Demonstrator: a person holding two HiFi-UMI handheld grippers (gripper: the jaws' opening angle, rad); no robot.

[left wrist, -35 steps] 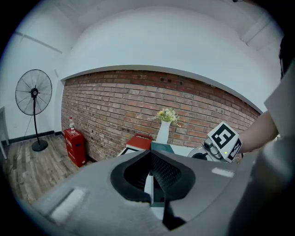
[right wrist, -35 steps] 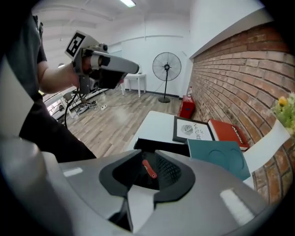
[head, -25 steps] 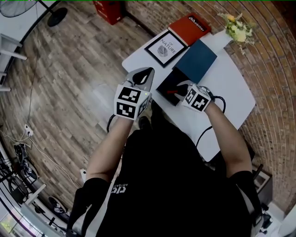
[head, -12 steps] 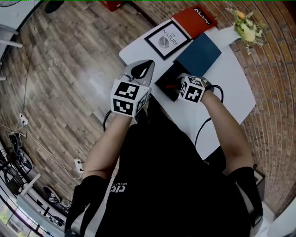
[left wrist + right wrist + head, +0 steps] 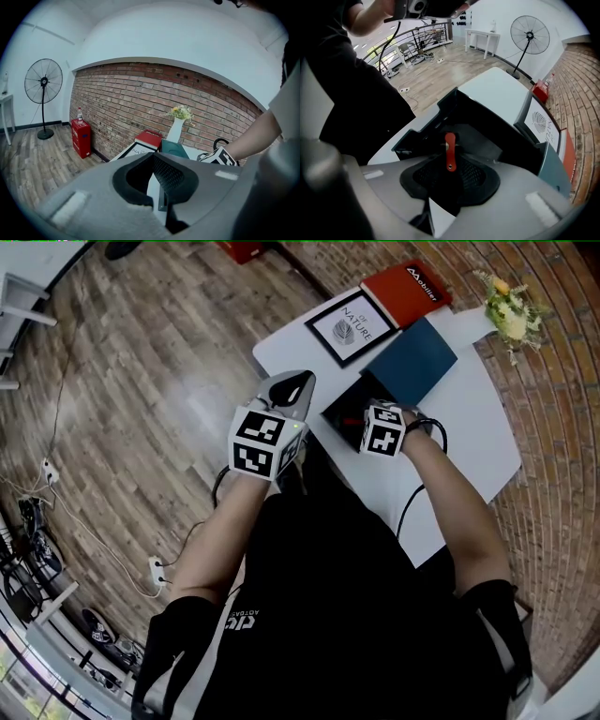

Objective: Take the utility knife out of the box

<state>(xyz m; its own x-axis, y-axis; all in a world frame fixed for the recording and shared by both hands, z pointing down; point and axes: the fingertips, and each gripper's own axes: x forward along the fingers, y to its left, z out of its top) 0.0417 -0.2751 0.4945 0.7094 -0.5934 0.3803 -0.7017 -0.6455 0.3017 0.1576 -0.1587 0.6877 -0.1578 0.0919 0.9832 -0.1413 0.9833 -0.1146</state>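
Right gripper [image 5: 452, 180] hung over the white table [image 5: 469, 427] at the frame's upper right, tips down in the open black box [image 5: 497, 136]. Its jaws were just closing, yet apart around the red utility knife [image 5: 450, 152] lying inside. Left gripper [image 5: 158, 186], centre left, was clenched and empty.

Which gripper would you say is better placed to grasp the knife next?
Right. The right gripper points down into the box, jaws apart and just closing slightly, with the knife between them, ungripped. The left gripper is shut, at the table edge.
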